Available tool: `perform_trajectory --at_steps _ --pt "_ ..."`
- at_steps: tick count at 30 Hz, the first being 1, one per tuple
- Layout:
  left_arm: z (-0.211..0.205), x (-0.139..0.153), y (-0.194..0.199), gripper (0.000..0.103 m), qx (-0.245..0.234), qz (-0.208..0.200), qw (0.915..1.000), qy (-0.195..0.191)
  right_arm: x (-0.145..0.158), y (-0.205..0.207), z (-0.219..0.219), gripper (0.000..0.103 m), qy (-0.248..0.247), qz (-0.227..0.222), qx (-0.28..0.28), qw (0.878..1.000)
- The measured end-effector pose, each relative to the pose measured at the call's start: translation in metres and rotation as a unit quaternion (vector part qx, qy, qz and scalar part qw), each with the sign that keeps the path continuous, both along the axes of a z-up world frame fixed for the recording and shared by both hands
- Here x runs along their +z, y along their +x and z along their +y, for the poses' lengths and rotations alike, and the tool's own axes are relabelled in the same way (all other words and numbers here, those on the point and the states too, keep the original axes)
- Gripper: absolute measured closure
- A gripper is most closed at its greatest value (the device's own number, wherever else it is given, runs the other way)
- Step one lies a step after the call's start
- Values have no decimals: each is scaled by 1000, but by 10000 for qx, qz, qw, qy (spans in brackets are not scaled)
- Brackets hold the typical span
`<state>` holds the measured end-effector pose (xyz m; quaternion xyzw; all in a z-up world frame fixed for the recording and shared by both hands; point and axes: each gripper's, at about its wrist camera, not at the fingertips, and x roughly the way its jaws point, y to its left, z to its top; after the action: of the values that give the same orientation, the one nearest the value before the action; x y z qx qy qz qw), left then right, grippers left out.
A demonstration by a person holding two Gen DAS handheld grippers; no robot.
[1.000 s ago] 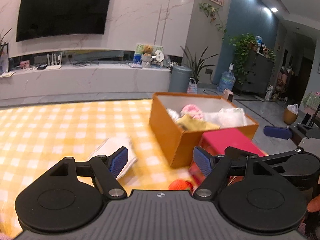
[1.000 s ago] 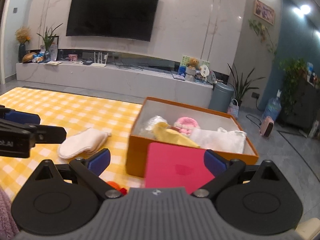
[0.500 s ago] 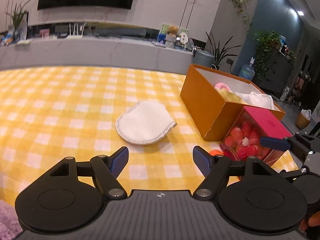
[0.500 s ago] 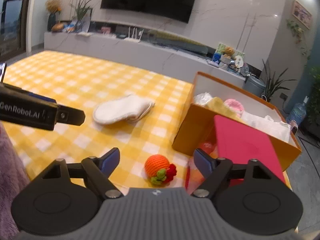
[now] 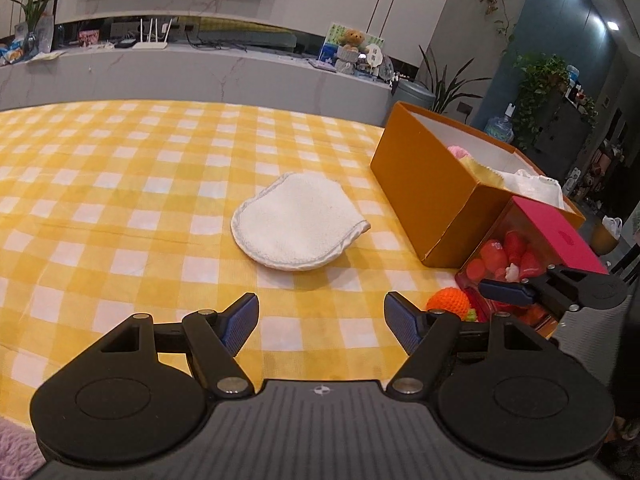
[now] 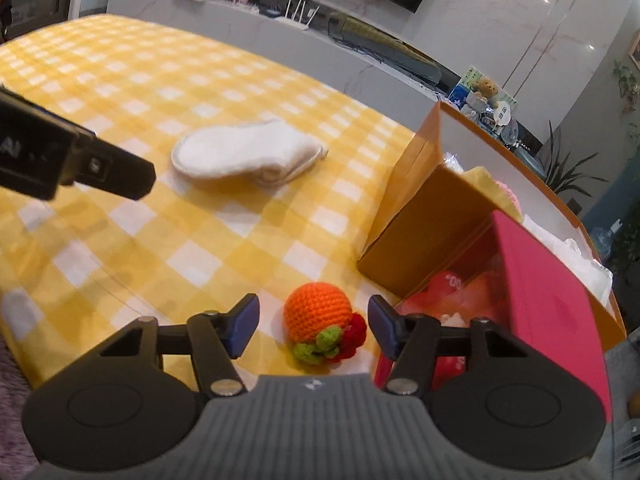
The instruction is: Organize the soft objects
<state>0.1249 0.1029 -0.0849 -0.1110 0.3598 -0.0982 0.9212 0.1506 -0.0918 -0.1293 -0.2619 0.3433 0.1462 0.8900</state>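
A yellow-and-white checked cloth (image 5: 120,184) covers the table and fills the left of both views. Low and near in the left wrist view, the left gripper (image 5: 320,322) hangs over bare cloth with its jaws spread wide and nothing between them.

Beyond it, near the middle of the table, lies a white terry pad (image 5: 298,222), flat and rounded, well apart from that gripper. In the right wrist view the pad looks folded or doubled, with one edge lying over another.

To the right and nearer sits a crocheted orange ball (image 6: 318,312) with a green and red tuft on its near side. It rests on the cloth just beside the near left corner of a clear box (image 5: 508,256) with a pink lid (image 6: 548,304), full of red and pink pieces. The right gripper (image 6: 312,324) is down around the ball: the ball sits between the blue pads (image 6: 244,322), and the jaws are closing on it, with a gap on each side, so they do not yet press it.

Farther right, touching or just behind the clear box, stands an open orange cardboard box (image 5: 424,184). Inside it show a pink knitted thing (image 5: 458,152), a yellow cloth (image 5: 482,168) and white fabric (image 5: 532,190).

At the far left of the right wrist view, a dark part of the left gripper juts in above the cloth.
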Motion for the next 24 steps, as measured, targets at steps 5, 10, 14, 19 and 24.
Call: perform_trajectory --at_steps 5,10,14,19,24 --pt "0 -3 3 19 4 101 9999 -11 -12 7 2 49 -195 3 4 9998" --pt "-3 0 6 19 -26 118 9999 52 -15 13 0 57 -308 -86 36 9995" --pt "-8 11 16 19 -169 26 9995 268 -5 24 -2 63 -53 2 -50 10000" --pt "-15 28 49 15 -383 -151 9974 592 15 40 -1 63 458 5 -116 9989" --pt "-22 18 82 11 -291 -166 9975 627 10 57 -1 63 687 139 -349 9969"
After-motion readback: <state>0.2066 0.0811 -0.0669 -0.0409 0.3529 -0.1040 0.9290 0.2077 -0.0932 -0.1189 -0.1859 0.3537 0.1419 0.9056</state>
